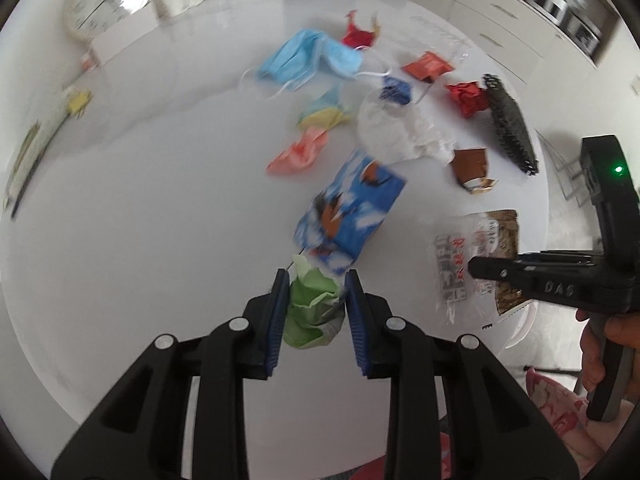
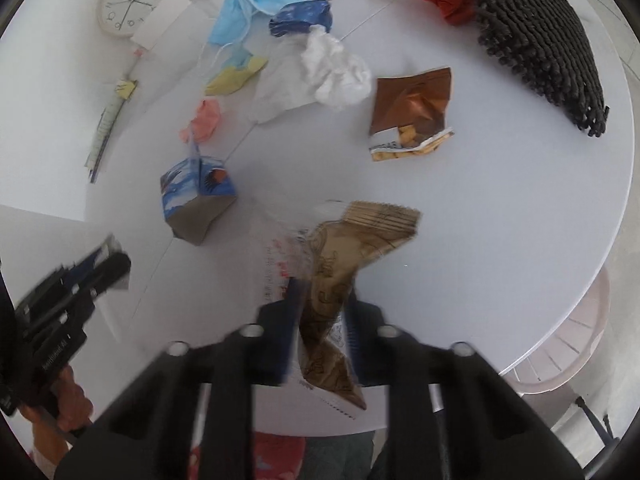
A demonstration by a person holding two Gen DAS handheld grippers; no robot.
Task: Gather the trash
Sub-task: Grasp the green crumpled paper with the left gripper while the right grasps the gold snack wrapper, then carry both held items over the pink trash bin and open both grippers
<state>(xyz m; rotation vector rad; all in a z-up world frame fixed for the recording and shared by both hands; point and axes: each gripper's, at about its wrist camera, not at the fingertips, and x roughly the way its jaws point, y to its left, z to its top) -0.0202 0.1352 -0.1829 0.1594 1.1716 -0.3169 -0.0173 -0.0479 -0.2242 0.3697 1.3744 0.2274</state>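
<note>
- Trash is in both my grips right now: my left gripper pinches a crumpled green paper wad between its blue pads, the wad bulging out below them, so it is squeezed and not just sitting loose.
- My right gripper clamps down on a brown printed wrapper; the wrapper runs up between the pads and fans out above them, with its lower tail hanging toward me. I read that as a mid-body pinch, good for lifting a limp packet without it folding away.
- Both grippers point steeply down at the table, which suits picking flat litter off the top.
- Just beyond the green wad lies a blue carton with cloud print, tipped on its side, close to my left fingertips but apart from them.
- Near it, a clear plastic packet with red print lies under the nose of my right gripper, as the left camera shows it.
- Farther out: a brown snack bag torn open with crumbs showing, a white crumpled tissue, pink, yellow and red scraps, a blue face mask, and a black woven mat at the far edge.
- It all sits on a round white table, glossy and otherwise plain; a wall clock lies face up at its far left.
- No bin shows in either view, so I judge the haul still has somewhere to go.
- Beyond the rim: a pale chair below right, white cabinets in the back.
</note>
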